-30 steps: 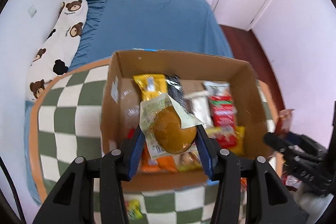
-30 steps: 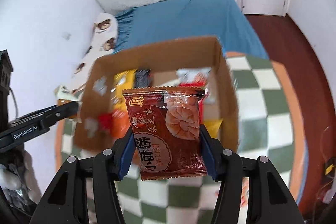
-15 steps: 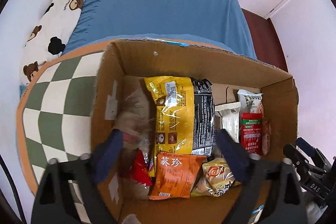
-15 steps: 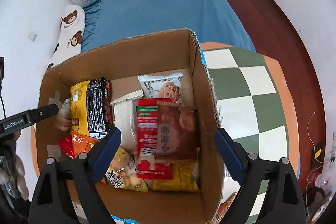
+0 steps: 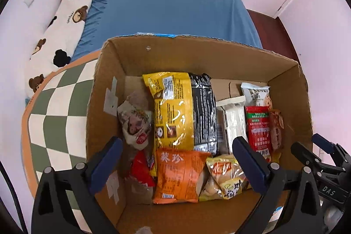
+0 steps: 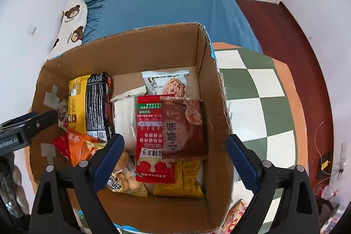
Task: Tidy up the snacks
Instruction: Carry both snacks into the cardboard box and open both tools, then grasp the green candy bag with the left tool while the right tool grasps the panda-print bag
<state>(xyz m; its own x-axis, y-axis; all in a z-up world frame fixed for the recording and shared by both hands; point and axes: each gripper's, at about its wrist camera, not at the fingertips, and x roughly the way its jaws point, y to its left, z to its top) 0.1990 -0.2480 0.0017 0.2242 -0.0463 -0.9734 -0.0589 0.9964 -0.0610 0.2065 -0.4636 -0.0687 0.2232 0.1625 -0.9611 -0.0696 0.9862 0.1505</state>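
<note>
An open cardboard box (image 5: 197, 52) (image 6: 131, 47) holds several snack packets. My left gripper (image 5: 177, 142) hangs over it pointing down, its jaws opening with nothing pressed between the pads. A cream-wrapped bun packet (image 5: 135, 122) lies loose by the box's left wall. Over the box's right half hangs my right gripper (image 6: 175, 138), its jaws opening too and gripping nothing. Below it a brown cake packet (image 6: 183, 126) rests on a red packet (image 6: 149, 135). Each view catches the other gripper at its edge: the right gripper (image 5: 318, 159) and the left gripper (image 6: 28, 124).
The box stands on a round green-and-white checkered table (image 5: 54, 102) (image 6: 263, 102). Behind it is a bed with a blue sheet (image 5: 171, 10) and a bear-print pillow (image 5: 63, 21). A snack packet (image 6: 234, 214) lies on the table by the box's near right corner.
Both grippers opened and came down over the box. The bun packet dropped from the left one to the box's left side; the brown packet dropped from the right one onto the red packet.
</note>
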